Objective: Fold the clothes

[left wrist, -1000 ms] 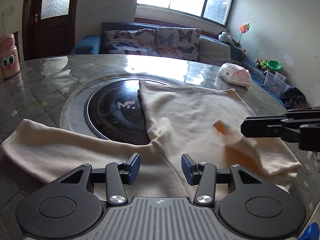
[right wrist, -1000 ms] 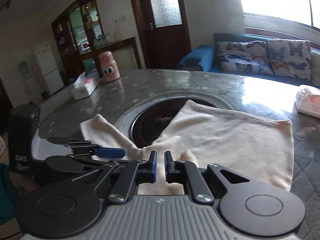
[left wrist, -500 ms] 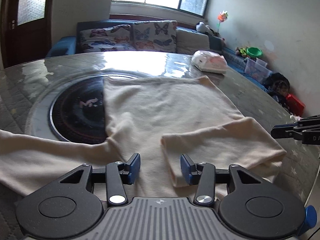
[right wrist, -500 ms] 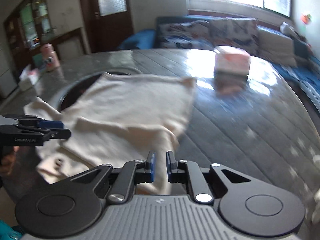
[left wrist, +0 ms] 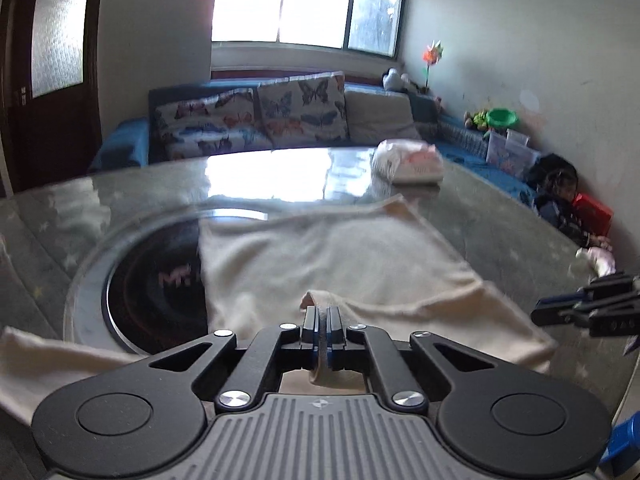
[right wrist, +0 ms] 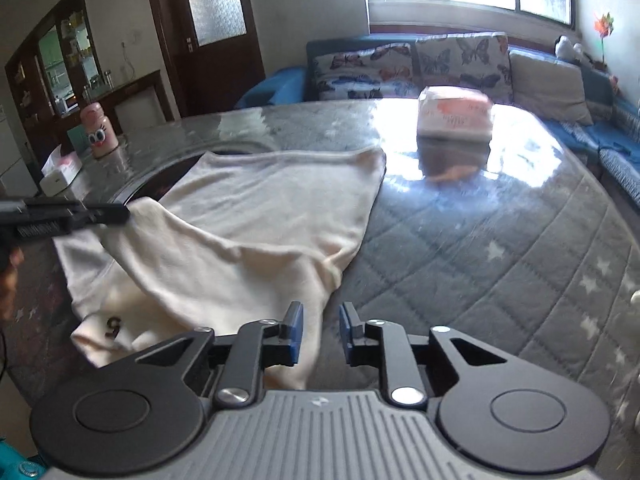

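My left gripper (left wrist: 322,322) is pinching a fold of the cream shirt (right wrist: 276,216), which lies spread on the bench (right wrist: 480,240), partly over its dark round inset (left wrist: 156,292). My right gripper (right wrist: 321,330) hangs spread at the shirt's near edge.
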